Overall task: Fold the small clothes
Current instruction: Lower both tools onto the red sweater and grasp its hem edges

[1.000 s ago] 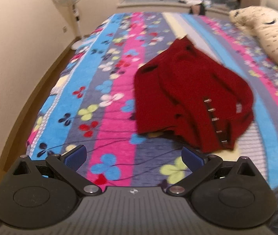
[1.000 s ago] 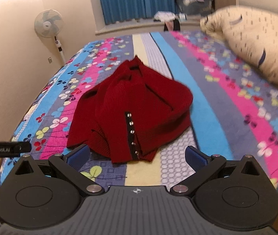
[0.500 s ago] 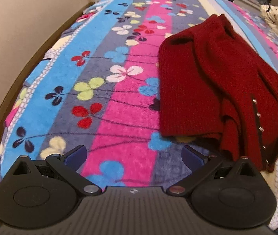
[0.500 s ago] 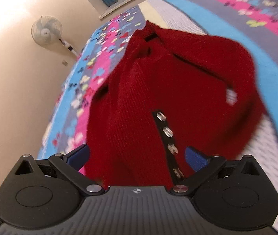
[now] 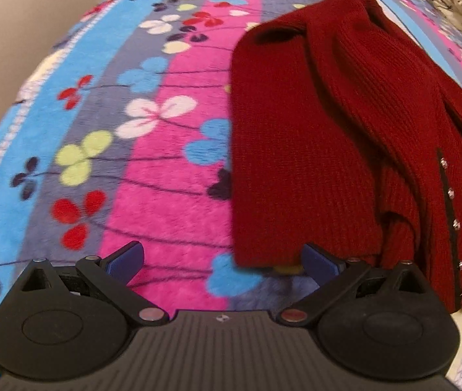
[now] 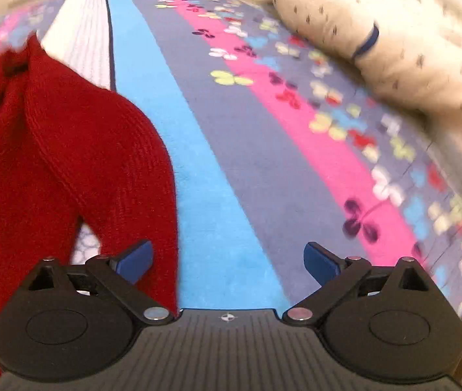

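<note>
A dark red knit cardigan (image 5: 328,123) with a black placket and metal snaps lies crumpled on the striped flowered bedspread (image 5: 172,163). My left gripper (image 5: 221,260) is open and empty, low over the bed, with the cardigan's near left hem just ahead of its right finger (image 5: 318,260). In the right wrist view the cardigan (image 6: 51,163) fills the left side. My right gripper (image 6: 227,259) is open and empty at the cardigan's right edge, and its left finger (image 6: 134,259) is next to the red knit.
A cream patterned duvet or pillow (image 6: 393,39) is heaped on the bed's right side. The beige wall (image 5: 9,16) runs close along the bed's left edge. The bed's near edge lies just under both grippers.
Both grippers have dropped low and moved closer to the cardigan. The left one now sits at its near left hem. The right one has swung right, to the cardigan's right edge.
</note>
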`<state>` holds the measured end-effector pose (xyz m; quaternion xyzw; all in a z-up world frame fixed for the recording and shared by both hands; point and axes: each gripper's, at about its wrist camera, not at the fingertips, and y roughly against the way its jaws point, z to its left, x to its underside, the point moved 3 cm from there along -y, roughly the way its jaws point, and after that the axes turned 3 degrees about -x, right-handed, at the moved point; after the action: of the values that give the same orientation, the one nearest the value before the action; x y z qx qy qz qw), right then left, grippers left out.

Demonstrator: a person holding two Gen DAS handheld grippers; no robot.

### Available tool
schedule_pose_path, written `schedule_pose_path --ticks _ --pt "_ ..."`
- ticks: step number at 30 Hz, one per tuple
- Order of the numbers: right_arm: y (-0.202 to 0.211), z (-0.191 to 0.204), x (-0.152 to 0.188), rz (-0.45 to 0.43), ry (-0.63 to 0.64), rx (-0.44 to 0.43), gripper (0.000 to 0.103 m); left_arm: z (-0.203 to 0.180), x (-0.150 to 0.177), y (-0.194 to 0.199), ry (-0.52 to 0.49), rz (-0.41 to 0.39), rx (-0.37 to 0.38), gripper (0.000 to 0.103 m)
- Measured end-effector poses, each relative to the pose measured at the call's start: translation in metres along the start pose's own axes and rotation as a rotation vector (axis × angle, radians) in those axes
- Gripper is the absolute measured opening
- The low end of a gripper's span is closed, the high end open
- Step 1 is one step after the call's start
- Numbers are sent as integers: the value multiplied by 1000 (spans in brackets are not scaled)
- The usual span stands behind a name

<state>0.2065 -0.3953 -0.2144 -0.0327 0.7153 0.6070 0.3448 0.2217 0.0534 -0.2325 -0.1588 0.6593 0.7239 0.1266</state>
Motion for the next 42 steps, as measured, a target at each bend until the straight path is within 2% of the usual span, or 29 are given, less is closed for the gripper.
schedule_pose_path --ticks 1,2,4,7,8,9,10,11,12,14,16,17,18,19,20,21,22,24,26,29,31,32,33,35,37,40,41,42 --pt "6 -4 2 21 -41 -87 99 1 -2 -4 14 4 11 103" --pt "13 -1 7 53 -81 -212 99 2 -3 -7 30 7 18 103" --pt "28 13 25 96 -107 -413 99 6 -7 -12 57 9 42 103" --pt "35 46 48 136 -86 -606 98 6 -13 -19 72 18 91 103" --pt "31 56 55 148 -88 -636 96 5 -15 -21 67 25 117 103" --pt "25 68 64 159 -86 -654 90 4 -16 -26 61 40 142 103" --pt "20 76 70 169 -75 -636 82 3 -16 -31 62 59 154 103" --pt "11 80 74 155 -72 -570 77 3 -17 -36 73 71 160 103" --pt "5 77 74 129 -93 -506 66 3 -18 -38 83 72 164 103" --pt "4 66 75 90 -190 -491 65 1 -21 -36 97 65 184 103" --pt "8 62 80 90 -232 -477 69 -3 -26 -32 103 81 243 99" --pt "12 64 83 89 -206 -467 73 -8 -28 -27 105 81 302 84" --pt "17 69 86 89 -184 -470 79 -10 -30 -25 102 77 308 71" --pt "18 75 89 97 -160 -489 80 -12 -31 -21 91 56 278 59" --pt "20 83 94 105 -143 -503 79 -13 -33 -18 83 38 248 19" --pt "23 89 97 99 -114 -509 51 -10 -34 -16 89 28 229 10" --pt "25 95 99 90 -77 -512 15 -3 -36 -11 119 27 230 9" --pt "38 91 93 86 -83 -571 15 12 -39 3 147 6 222 9" --pt "53 79 82 57 -69 -585 14 28 -44 23 118 -54 173 9" --pt "83 39 60 -46 -2 -537 12 63 -55 43 102 -126 50 8" --pt "92 1 44 -98 4 -446 11 87 -63 50 136 -137 34 8" --pt "90 -20 35 -95 -23 -422 11 96 -65 51 152 -131 43 8" --pt "86 -35 32 -62 -60 -439 10 102 -66 53 157 -135 22 0" --pt "79 -50 34 4 -108 -494 10 110 -67 56 105 -191 -149 0" --pt "85 -45 47 -26 -62 -507 10 124 -60 48 138 -153 -134 0" --pt "86 -24 66 -6 -64 -552 11 133 -48 32 156 -97 -18 2" --pt "79 -6 66 4 -66 -547 11 130 -45 28 151 -94 5 12" --pt "74 0 67 16 -68 -536 11 127 -42 24 145 -84 29 34"
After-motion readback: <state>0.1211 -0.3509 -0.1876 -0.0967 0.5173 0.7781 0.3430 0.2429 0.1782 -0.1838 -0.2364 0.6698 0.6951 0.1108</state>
